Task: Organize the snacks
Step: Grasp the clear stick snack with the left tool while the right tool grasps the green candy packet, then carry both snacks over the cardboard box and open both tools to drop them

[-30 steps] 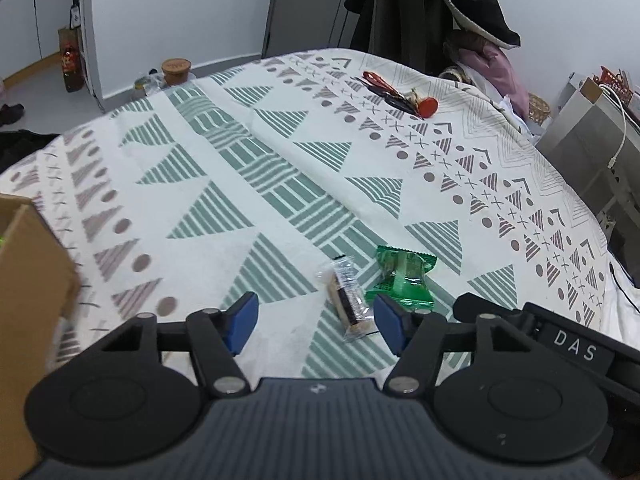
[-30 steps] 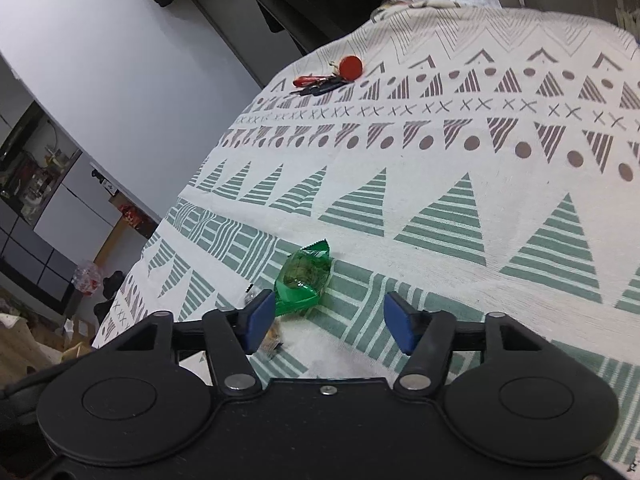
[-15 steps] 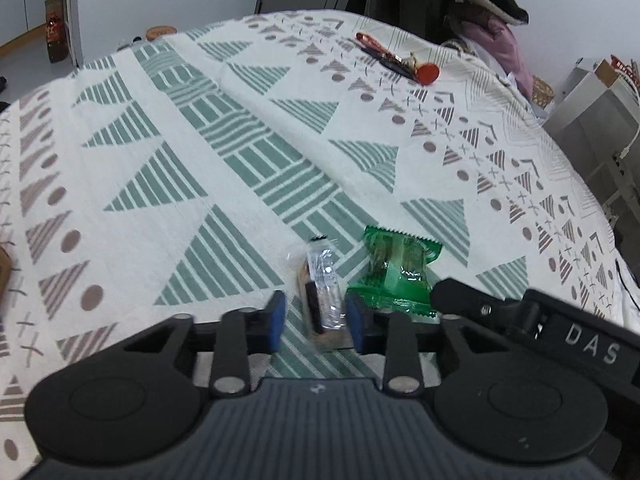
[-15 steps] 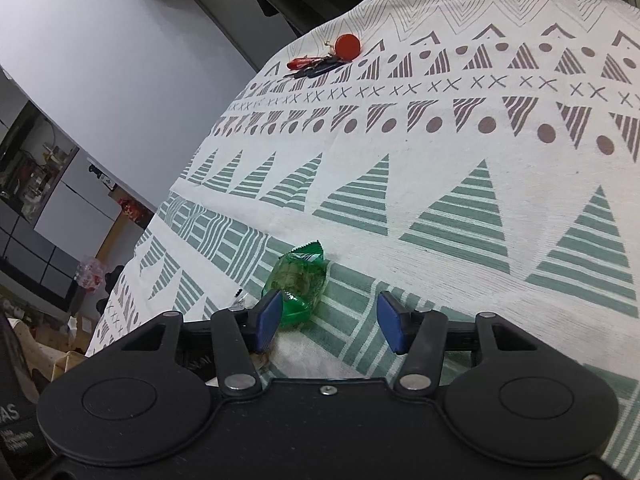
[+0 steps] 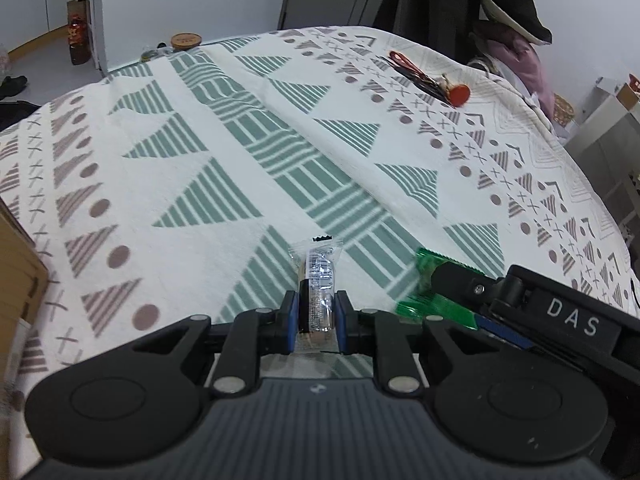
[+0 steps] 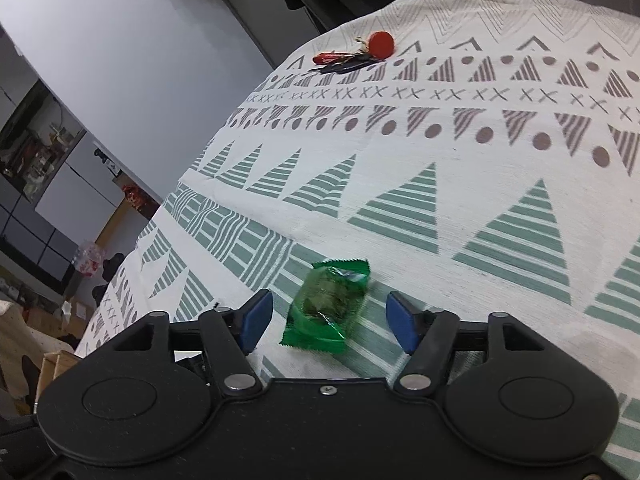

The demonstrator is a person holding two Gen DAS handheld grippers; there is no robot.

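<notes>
- Two snacks in play: a clear-wrapped bar (image 5: 318, 292) and a green packet (image 6: 329, 307), both lying near each other on the patterned cloth (image 5: 248, 152).
- Left hand-held gripper (image 5: 317, 322): blue pads clenched on the near end of the bar, one pad on each long side; the far, crimped end of the bar points away along the fingers.
- Right hand-held gripper (image 6: 329, 322): jaws spread wide, nothing held; the green packet sits between the blue pads (image 6: 256, 318) but touches neither.
- Judged step: the left has its grasp; the right is lining up on the packet before closing.
- Doing it well: centre the packet between the pads, close across its narrow width, and press low enough to catch the filled middle, not just the flat sealed edge. Lift the bar straight up so its free end does not drag on the cloth.
- Risk: both grippers work just beside each other; the right gripper's body overlaps the packet in the left view, so a bump seems possible.
- Materials: bar wrapper is thin, glossy, see-through film with a printed label and a zigzag end seal; packet is shiny green foil, puffy, crinkled. Both are likely slippery and crushable.
- Cloth is soft woven fabric, cream with green triangles and brown dots, slightly wrinkled.
- Farther out: a cardboard box (image 5: 18, 264) at the left edge, likely the destination; keys with a red tag (image 6: 356, 54) lie well apart.
</notes>
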